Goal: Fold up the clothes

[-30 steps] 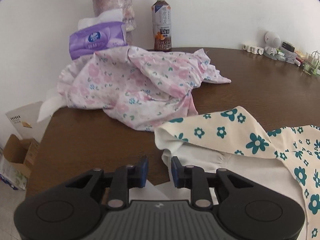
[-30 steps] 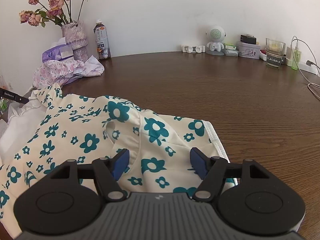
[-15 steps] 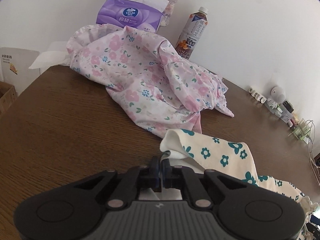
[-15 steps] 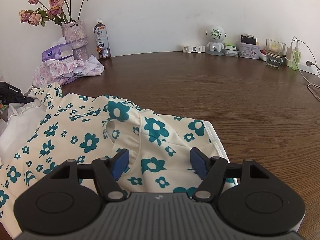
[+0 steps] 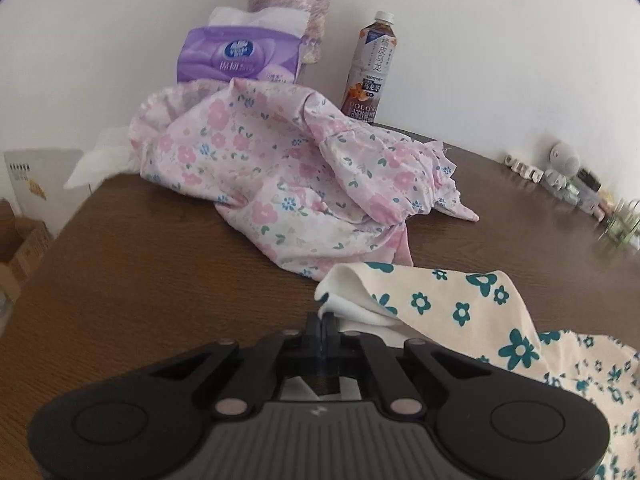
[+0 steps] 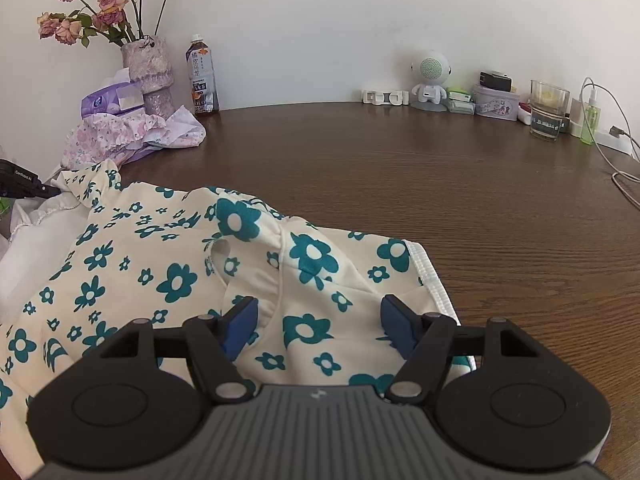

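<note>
A cream garment with teal flowers (image 6: 168,280) lies spread on the brown table (image 6: 400,168). In the left wrist view my left gripper (image 5: 323,322) is shut on a corner of that cream garment (image 5: 452,304), which lifts off the table and folds over. My right gripper (image 6: 316,320) hovers open over the garment's right end, its blue pads on either side of a fold, nothing pinched. A crumpled pink floral garment (image 5: 288,176) sits beyond on the table.
At the back left stand a purple tissue pack (image 5: 240,56), a vase of dried roses (image 6: 148,72) and a tea bottle (image 5: 370,68). A small robot figure (image 6: 430,76), a glass (image 6: 548,108), boxes and a cable (image 6: 616,148) line the back right. Cardboard boxes (image 5: 20,248) lie below the left table edge.
My left gripper went from open to shut on the cream garment's corner, then raised it a little. The right gripper stayed still and open.
</note>
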The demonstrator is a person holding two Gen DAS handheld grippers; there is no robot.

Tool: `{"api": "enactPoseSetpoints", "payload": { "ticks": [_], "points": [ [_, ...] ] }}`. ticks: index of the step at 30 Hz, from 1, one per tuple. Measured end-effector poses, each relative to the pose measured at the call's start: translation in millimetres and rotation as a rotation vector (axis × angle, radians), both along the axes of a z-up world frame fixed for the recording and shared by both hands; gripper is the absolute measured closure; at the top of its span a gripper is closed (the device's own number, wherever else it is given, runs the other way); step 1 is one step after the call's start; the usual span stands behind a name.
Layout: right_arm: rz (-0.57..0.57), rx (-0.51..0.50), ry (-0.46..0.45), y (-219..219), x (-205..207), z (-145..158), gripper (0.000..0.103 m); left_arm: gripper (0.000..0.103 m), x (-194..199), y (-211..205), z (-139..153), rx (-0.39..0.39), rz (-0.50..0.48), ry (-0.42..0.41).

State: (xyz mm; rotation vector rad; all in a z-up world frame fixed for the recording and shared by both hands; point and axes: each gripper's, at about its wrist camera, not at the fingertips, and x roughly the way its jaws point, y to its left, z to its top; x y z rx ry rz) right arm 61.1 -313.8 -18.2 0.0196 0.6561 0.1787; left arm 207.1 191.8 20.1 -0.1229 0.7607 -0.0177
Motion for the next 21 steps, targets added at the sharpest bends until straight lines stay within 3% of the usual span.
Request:
{"api": "enactPoseSetpoints", "payload": {
  "ticks": [1, 4, 6, 9, 10, 12, 15, 16, 17, 19, 21],
  "points": [
    [0.000, 0.000, 0.000, -0.1, 0.0, 0.0, 0.034, 0.103, -0.4, -4.9, 5.2, 0.068, -0.005, -0.013],
    [0.002, 0.002, 0.000, -1.0, 0.4, -0.2, 0.033, 0.103, -4.6, -29.9, 23.9, 0.373, -0.051, -0.094],
    [0.004, -0.001, 0.001, -1.0, 1.1, -0.2, 0.032, 0.103, -6.7, -45.4, 32.7, 0.522, -0.080, -0.135],
    [0.005, -0.004, 0.001, -1.1, 0.9, -0.6, 0.032, 0.103, -9.9, -67.8, 33.9, 0.806, -0.103, -0.207],
    [0.005, -0.002, 0.001, -1.2, 0.7, -0.6, 0.032, 0.103, -10.8, -71.9, 32.2, 0.863, -0.115, -0.219],
    [0.004, 0.001, 0.001, -1.4, 0.6, -0.4, 0.032, 0.102, -10.2, -73.3, 29.6, 0.884, -0.127, -0.206],
    [0.004, 0.002, 0.001, -1.5, 0.6, -0.2, 0.032, 0.096, -9.7, -66.2, 23.6, 0.855, -0.096, -0.161],
    [0.004, 0.002, 0.001, -1.4, 0.6, -0.2, 0.032, 0.090, -9.8, -61.8, 21.0, 0.846, -0.071, -0.140],
    [0.004, 0.003, 0.000, -1.3, 0.6, -0.2, 0.032, 0.077, -9.9, -55.7, 18.6, 0.826, -0.046, -0.122],
    [0.004, 0.004, 0.000, -1.2, 0.5, -0.2, 0.032, 0.054, -11.6, -38.1, 17.5, 0.719, 0.019, -0.082],
    [0.004, 0.007, 0.000, -1.6, 0.3, 0.0, 0.032, 0.053, -13.7, -14.9, 19.3, 0.544, 0.091, -0.029]
  ]
}}
